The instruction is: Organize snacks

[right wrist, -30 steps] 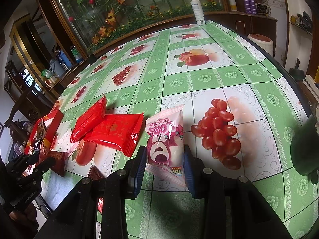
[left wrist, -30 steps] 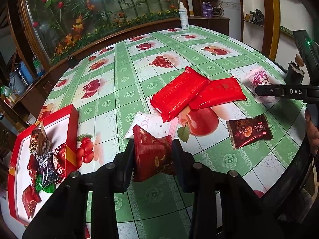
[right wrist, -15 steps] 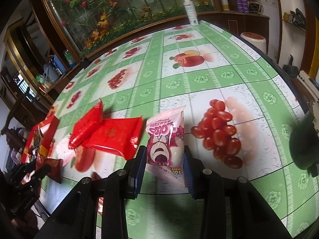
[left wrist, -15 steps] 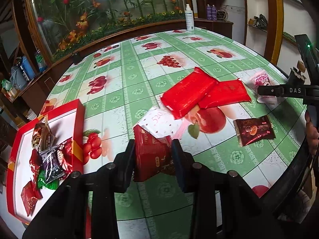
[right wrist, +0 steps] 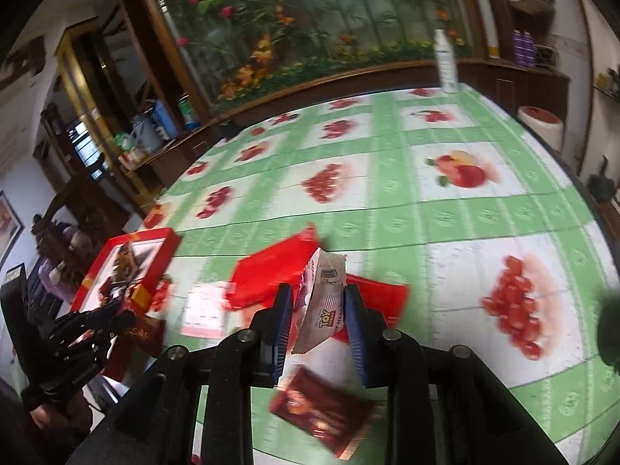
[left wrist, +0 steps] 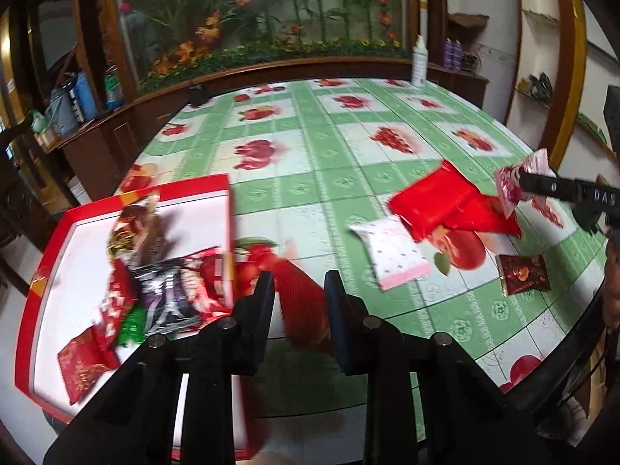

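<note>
My left gripper (left wrist: 299,285) is shut on a dark red snack packet (left wrist: 302,306), blurred, held above the table just right of the red tray (left wrist: 46,267), which holds several snacks. My right gripper (right wrist: 317,298) is shut on a pink and white Lotso snack bag (right wrist: 323,306), lifted off the table; it also shows in the left wrist view (left wrist: 517,186). On the table lie two red packs (left wrist: 438,201), a white and pink packet (left wrist: 391,252) and a brown packet (left wrist: 523,273). The left gripper shows in the right wrist view (right wrist: 97,325) beside the tray (right wrist: 116,263).
A round table with a green fruit-print cloth (right wrist: 387,201). A white bottle (right wrist: 445,62) stands at its far edge. Wooden cabinets and a flower mural ring the back. The table's near edge (left wrist: 573,333) curves at the right.
My left gripper has swung left with the red packet, toward the tray. My right gripper has lifted the Lotso bag off the table and moved left over the red packs.
</note>
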Tool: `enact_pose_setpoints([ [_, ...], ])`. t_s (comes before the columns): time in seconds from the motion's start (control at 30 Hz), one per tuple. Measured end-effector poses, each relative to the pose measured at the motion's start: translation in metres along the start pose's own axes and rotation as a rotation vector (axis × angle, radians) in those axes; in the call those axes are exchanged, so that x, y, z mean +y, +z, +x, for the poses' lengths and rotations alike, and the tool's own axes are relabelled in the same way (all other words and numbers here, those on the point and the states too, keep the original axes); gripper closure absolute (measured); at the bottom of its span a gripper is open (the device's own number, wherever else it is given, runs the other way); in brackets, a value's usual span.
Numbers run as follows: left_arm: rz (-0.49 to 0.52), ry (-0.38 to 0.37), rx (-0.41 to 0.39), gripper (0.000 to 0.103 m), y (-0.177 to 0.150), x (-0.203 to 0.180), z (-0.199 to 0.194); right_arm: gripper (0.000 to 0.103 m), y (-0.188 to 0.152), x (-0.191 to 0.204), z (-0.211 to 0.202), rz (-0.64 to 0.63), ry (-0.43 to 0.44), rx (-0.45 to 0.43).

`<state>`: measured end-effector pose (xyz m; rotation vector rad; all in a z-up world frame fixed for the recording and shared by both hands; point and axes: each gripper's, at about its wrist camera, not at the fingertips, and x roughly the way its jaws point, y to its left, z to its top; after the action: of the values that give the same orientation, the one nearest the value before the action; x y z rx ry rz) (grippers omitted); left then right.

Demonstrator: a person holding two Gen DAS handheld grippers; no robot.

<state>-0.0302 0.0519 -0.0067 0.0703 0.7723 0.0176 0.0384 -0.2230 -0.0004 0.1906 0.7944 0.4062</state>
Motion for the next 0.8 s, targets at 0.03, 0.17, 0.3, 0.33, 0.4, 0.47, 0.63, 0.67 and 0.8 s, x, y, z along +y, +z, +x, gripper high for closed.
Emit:
enact_pose_setpoints([
  [0.03, -0.008, 0.007, -0.006, 0.079, 0.0, 0.004, -0.002, 0.075, 0.001, 0.006, 0.002, -0.01, 0.011, 0.002],
  [0.17, -0.046, 0.031, -0.023, 0.079, -0.001, 0.024, -0.007, 0.076, 0.006, 0.038, 0.014, -0.053, 0.069, 0.017],
  [0.3, -0.081, 0.049, -0.029, 0.079, -0.003, 0.045, -0.012, 0.076, 0.015, 0.077, 0.026, -0.101, 0.16, 0.034],
  [0.33, -0.092, 0.059, -0.033, 0.079, -0.003, 0.051, -0.014, 0.076, 0.017, 0.088, 0.029, -0.113, 0.183, 0.039],
  [0.4, -0.115, 0.075, -0.042, 0.079, -0.006, 0.062, -0.019, 0.076, 0.023, 0.119, 0.037, -0.151, 0.237, 0.044],
  [0.47, -0.131, 0.096, -0.048, 0.079, -0.008, 0.071, -0.022, 0.076, 0.026, 0.147, 0.044, -0.183, 0.298, 0.055],
  [0.63, -0.159, 0.128, -0.036, 0.079, -0.017, 0.086, -0.027, 0.076, 0.03, 0.212, 0.069, -0.227, 0.451, 0.099],
  [0.67, -0.154, 0.121, -0.029, 0.079, -0.019, 0.086, -0.027, 0.074, 0.029, 0.222, 0.075, -0.231, 0.479, 0.111],
  [0.8, -0.147, 0.036, -0.016, 0.079, -0.022, 0.083, -0.03, 0.072, 0.031, 0.233, 0.094, -0.183, 0.507, 0.171],
])
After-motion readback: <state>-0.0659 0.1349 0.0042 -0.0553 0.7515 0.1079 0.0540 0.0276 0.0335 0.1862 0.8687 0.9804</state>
